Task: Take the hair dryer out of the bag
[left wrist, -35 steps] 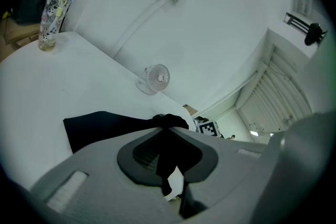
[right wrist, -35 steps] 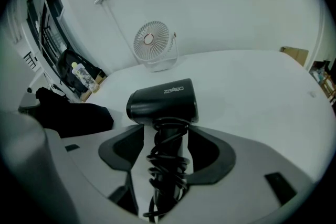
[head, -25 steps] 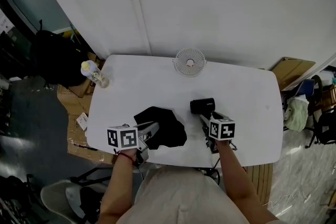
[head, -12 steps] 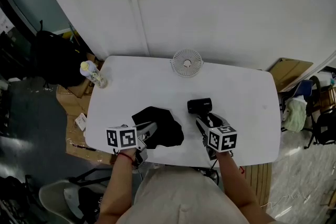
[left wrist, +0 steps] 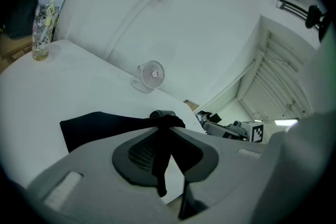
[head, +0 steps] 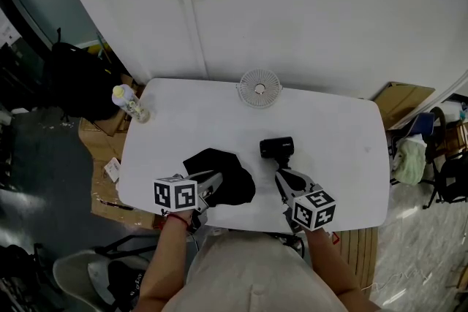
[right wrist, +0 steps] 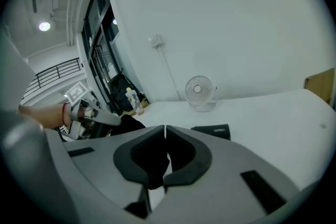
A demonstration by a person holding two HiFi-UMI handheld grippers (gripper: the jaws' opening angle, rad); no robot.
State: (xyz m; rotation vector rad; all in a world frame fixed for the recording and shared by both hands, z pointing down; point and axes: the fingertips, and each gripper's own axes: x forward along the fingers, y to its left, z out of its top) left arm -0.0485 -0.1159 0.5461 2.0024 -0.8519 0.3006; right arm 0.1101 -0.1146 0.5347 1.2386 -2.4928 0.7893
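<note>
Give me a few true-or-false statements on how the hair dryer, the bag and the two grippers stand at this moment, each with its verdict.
1. The hair dryer lies on the table, outside the bag. True.
2. The right gripper is holding the hair dryer. False: its fingers have just closed together on nothing, and it sits clear of the hair dryer, nearer the person.
3. The left gripper pinches the bag's black fabric. True.
4. The fan lies tipped over beside the bag. False: it stands upright at the table's far edge, by the wall.
5. The bottle stands at the table's far left corner. True.
</note>
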